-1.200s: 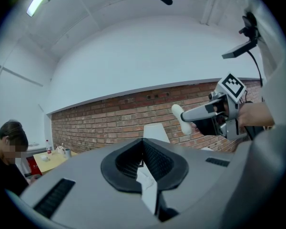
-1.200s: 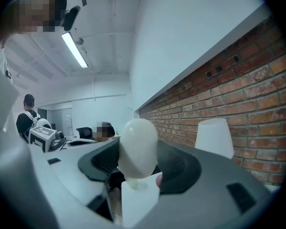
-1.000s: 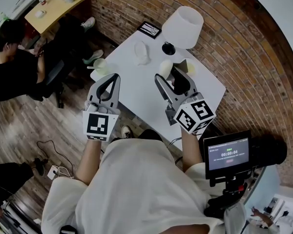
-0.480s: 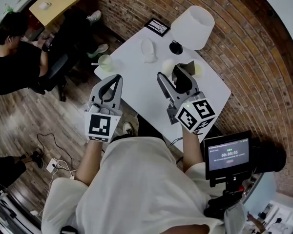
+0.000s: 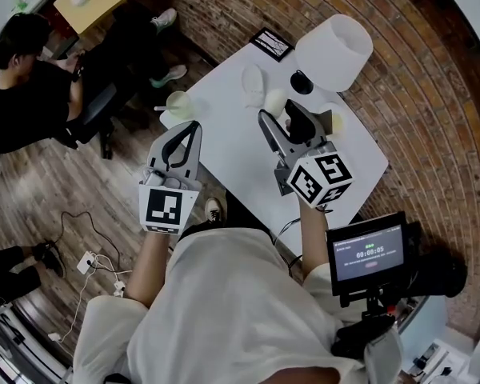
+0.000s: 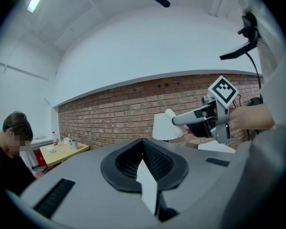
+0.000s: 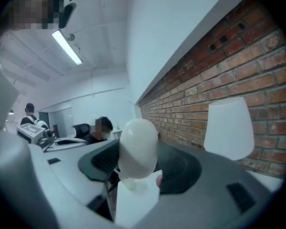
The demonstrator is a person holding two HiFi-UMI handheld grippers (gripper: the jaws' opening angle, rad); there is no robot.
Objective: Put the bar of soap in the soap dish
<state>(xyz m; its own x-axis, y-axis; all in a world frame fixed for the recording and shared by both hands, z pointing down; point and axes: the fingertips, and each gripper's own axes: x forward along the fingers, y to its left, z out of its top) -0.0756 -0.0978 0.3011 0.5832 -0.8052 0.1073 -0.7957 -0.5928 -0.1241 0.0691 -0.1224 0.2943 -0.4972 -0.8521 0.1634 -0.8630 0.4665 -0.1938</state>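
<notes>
A: Right gripper [image 5: 280, 114], finger state?
B: Fingers closed on the pale, egg-shaped bar of soap [image 7: 138, 147]. The bar stands upright between the pads, its rounded top above the tips.
A: Soap position relative to the dish?
B: Held up off the white rectangular table [image 5: 224, 146]. In the head view it sits just beside the clear, translucent soap dish [image 5: 253, 85], apart from it. The dish lies on the table near the brick-wall end. I cannot tell how high the bar is above it.
A: Left gripper [image 5: 192, 126]?
B: Tips brought together, nothing between them. Held over the table's near left edge, well apart from the soap.
A: Other items on the table?
B: White-shaded lamp [image 5: 336, 50] at the far end; pale green cup [image 5: 178, 102] at the left edge.
</notes>
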